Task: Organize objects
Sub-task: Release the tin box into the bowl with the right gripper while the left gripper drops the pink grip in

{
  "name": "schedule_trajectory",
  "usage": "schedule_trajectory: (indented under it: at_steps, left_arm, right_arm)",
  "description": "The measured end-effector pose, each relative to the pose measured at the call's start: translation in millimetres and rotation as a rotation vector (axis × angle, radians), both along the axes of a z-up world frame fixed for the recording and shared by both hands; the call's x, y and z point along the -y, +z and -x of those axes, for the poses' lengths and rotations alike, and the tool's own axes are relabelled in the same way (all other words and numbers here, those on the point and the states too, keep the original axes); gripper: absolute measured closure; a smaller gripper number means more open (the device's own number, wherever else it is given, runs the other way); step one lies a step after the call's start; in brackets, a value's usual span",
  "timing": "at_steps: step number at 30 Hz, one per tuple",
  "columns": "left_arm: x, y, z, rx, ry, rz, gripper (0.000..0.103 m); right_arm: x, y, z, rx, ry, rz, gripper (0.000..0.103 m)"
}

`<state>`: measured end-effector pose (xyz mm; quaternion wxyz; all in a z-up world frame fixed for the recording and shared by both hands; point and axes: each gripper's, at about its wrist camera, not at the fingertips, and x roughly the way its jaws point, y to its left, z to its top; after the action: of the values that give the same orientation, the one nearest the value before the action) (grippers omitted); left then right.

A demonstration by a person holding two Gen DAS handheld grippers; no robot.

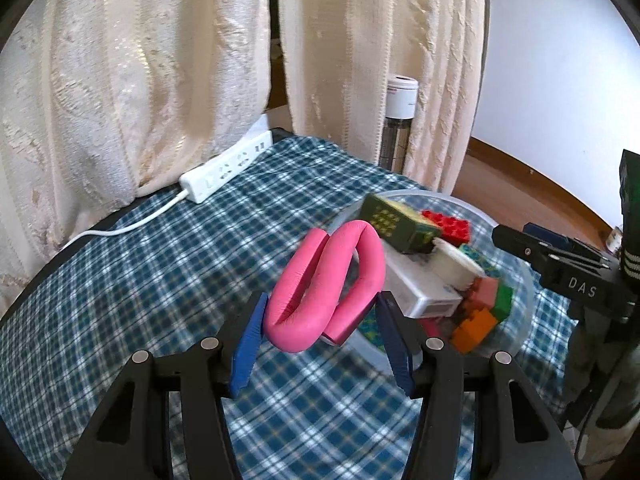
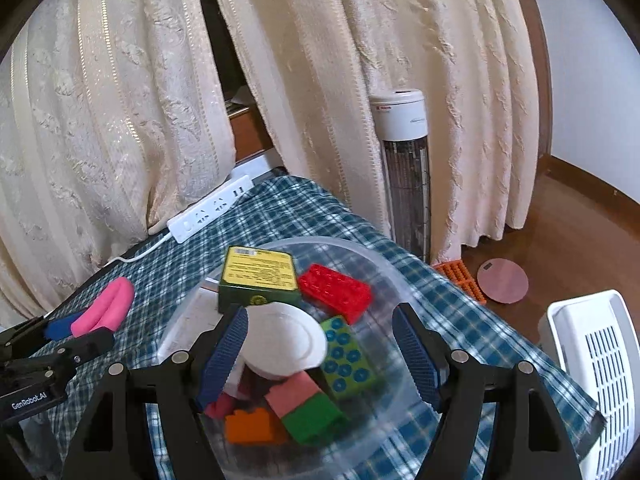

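Closest to me, my left gripper [image 1: 320, 330] is clamped on a pink foam loop [image 1: 326, 288], bent into folds, its blue pads [image 1: 246, 350] pressing the loop's lower curves from either side. The loop hangs above the blue plaid tablecloth [image 1: 160, 280], just beside the near rim of a clear plastic bowl [image 1: 520, 280]. My right gripper [image 2: 320, 354] hovers over that bowl with its jaws apart and nothing gripped; a white round lid [image 2: 286, 344] lies between them, close to the left pad, and I cannot tell whether it touches. Under and around the lid, the bowl holds a pink block [image 2: 294, 394], a green block [image 2: 316, 420], an orange block [image 2: 252, 426], a green block with blue rings [image 2: 350, 358], a red studded brick [image 2: 336, 290] and a dark green box with a yellow label [image 2: 260, 276]. Farther back, a white power strip [image 1: 226, 172] lies at the table's edge against cream curtains [image 1: 140, 80], and a white tower heater [image 2: 404, 168] stands on the floor beyond.
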<state>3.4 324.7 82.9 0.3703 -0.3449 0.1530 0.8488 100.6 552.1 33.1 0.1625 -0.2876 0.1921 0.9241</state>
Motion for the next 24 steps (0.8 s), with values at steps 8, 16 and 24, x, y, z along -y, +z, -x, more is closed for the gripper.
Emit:
schedule_trajectory:
  at_steps: [8, 16, 24]
  left_arm:
    - [-30, 2, -6, 0.026, -0.049, -0.019, 0.046]
    - [-59, -6, -16, 0.061, -0.101, -0.003, 0.045]
    - [-56, -12, -10, 0.105, -0.075, -0.002, 0.039]
  right_arm:
    - [-8, -2, -17, -0.002, -0.018, 0.011, 0.025]
    - [-19, -4, -24, -0.002, -0.045, 0.029, 0.025]
    - [-18, -6, -24, -0.004, -0.03, 0.037, 0.025]
